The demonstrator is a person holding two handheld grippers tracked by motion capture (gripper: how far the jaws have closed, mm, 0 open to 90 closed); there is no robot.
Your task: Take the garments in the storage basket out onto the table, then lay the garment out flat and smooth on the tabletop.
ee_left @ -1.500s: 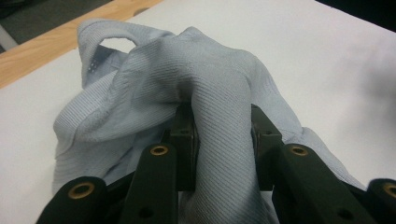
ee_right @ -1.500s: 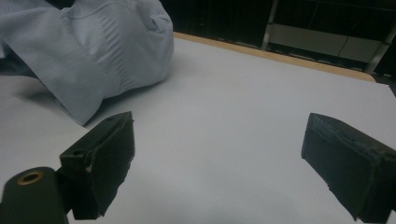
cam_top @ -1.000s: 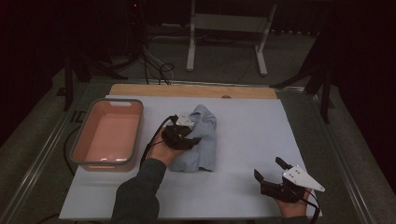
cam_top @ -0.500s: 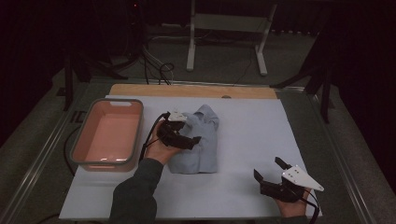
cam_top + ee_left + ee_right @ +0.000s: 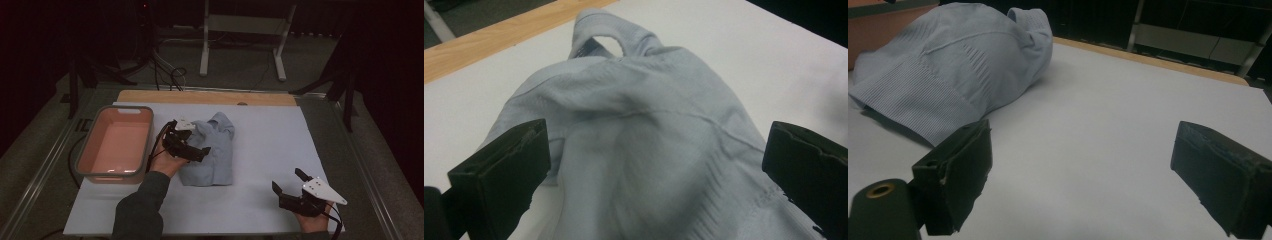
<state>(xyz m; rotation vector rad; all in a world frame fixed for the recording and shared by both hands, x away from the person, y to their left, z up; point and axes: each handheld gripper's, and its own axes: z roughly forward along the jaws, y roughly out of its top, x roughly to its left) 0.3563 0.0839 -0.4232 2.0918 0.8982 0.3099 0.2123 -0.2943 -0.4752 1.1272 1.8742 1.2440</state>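
A light blue folded garment (image 5: 215, 150) lies in the middle of the white table (image 5: 280, 135). My left gripper (image 5: 197, 140) is at the garment's left edge, pointing right. Its jaws have just been opening and now stand wide. In the left gripper view the cloth (image 5: 639, 100) lies loose between the jaws of the gripper (image 5: 654, 165), and neither pad presses on it. My right gripper (image 5: 286, 180) rests at the near right of the table, open. Bare table shows between the jaws of that gripper (image 5: 1083, 170), with the garment (image 5: 948, 55) farther off to its left.
A salmon tub with a grey rim (image 5: 82, 155) stands at the table's left, just beside the left hand. A wooden strip (image 5: 210, 96) runs along the far edge. Beyond it stand a white frame (image 5: 240, 45) and cables (image 5: 165, 70) on the floor.
The left gripper's jaws have spread apart and let go of the cloth, and the hand has eased slightly left. The right gripper has not moved.
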